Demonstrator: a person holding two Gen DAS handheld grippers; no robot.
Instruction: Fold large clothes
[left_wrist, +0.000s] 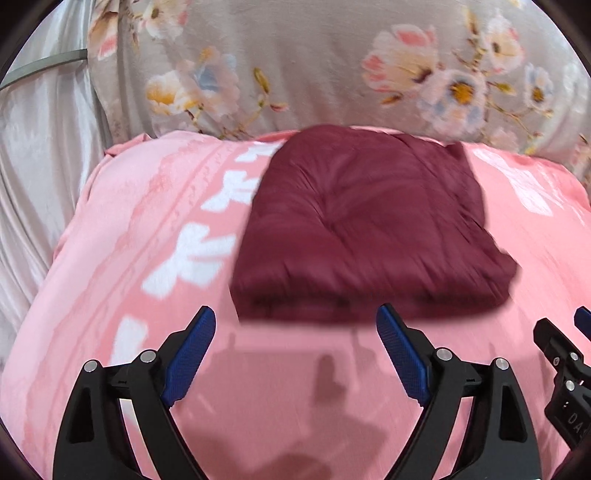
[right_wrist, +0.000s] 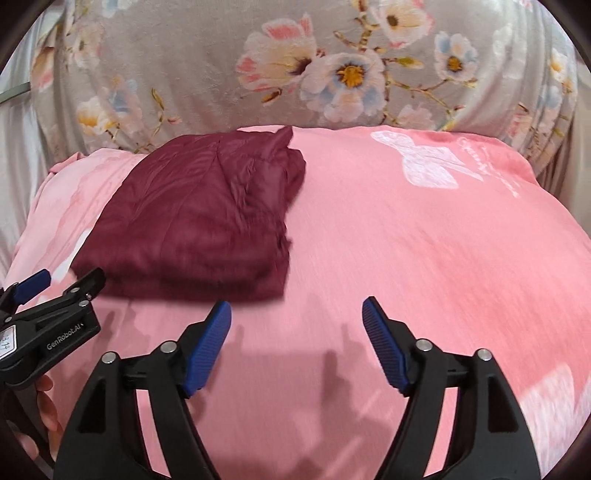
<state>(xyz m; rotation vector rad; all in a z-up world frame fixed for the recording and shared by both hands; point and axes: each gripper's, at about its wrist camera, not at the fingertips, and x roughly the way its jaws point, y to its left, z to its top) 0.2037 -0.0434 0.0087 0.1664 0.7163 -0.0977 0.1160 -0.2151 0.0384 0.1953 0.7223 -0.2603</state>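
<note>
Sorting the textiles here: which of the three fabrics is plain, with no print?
The folded maroon garment. It is one solid dark red, while the pink sheet under it has white motifs and the grey cover behind bears flowers.

Each camera sits just behind its own hand-held gripper, looking forward and downward along the fingers at a pink bedsheet (left_wrist: 110, 277) from close by. The left view faces the folded maroon garment (left_wrist: 362, 229) almost head-on; the right view stands further right, with that garment on its left. Both share the garment, sheet and floral pillow (right_wrist: 207, 66).
</note>
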